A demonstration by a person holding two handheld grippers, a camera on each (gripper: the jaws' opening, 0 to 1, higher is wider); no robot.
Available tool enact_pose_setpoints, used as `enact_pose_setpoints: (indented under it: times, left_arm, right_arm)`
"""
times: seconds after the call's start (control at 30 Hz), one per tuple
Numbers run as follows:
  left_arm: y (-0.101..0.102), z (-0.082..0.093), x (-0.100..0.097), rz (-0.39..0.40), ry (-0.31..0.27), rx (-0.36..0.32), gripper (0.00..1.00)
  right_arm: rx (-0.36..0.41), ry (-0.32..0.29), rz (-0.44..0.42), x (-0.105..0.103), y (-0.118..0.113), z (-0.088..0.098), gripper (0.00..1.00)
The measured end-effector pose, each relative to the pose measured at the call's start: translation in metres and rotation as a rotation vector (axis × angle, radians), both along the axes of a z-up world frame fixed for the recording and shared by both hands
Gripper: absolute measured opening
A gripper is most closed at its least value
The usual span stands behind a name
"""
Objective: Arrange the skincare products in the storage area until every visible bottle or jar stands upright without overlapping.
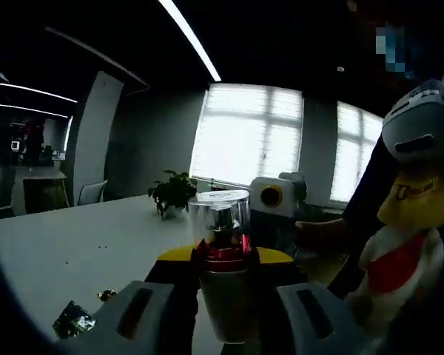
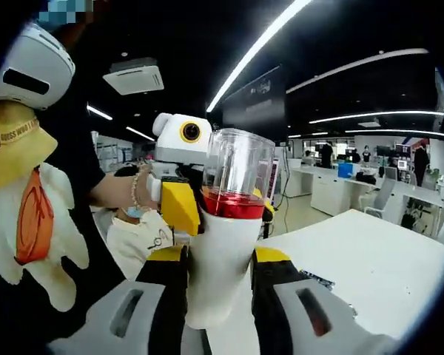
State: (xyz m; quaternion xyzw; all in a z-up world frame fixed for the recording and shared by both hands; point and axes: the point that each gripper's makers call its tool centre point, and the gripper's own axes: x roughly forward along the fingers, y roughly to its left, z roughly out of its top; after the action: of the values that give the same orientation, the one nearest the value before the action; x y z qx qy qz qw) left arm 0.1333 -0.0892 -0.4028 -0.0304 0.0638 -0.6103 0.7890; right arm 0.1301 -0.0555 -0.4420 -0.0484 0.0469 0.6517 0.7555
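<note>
Both tools grip one white bottle (image 2: 220,259) with a clear cap and red collar, held upright in the air above the white counter (image 2: 370,274). The right tool (image 2: 218,296) clamps its body, jaws narrowed against its sides. The left tool (image 1: 226,307) pinches the same bottle, jaws closed to its width.

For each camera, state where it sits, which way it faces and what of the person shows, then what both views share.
Left gripper view: rides the left gripper, faces the windows across the white table; the right gripper and the person's hand show.
Right gripper view: rides the right gripper, faces the person and the office; their forearm and the left gripper show.
Shared: the clear-capped bottle, gripped by both.
</note>
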Motion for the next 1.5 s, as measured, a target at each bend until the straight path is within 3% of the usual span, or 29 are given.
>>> enact_pose_setpoints:
  times: [0.23, 0.4, 0.53, 0.8, 1.5]
  left_arm:
    - [-0.007, -0.007, -0.004, -0.063, -0.034, 0.048, 0.22]
    - [-0.012, -0.021, 0.001, -0.069, -0.014, 0.085, 0.22]
    - [-0.014, -0.050, 0.004, -0.065, 0.026, 0.181, 0.22]
    - [-0.026, -0.093, 0.002, -0.076, 0.061, 0.279, 0.22]
    - [-0.038, -0.198, 0.024, -0.098, 0.143, 0.411, 0.23]
  right_arm:
    - [-0.017, 0.008, 0.020, -0.002, -0.004, -0.006, 0.29]
    - [-0.042, 0.005, -0.001, 0.002, -0.007, -0.020, 0.29]
    - [-0.096, -0.003, -0.023, 0.005, -0.010, -0.046, 0.29]
    - [-0.137, 0.006, -0.061, 0.011, -0.016, -0.095, 0.29]
    - [-0.296, 0.045, -0.143, 0.034, -0.030, -0.203, 0.30]
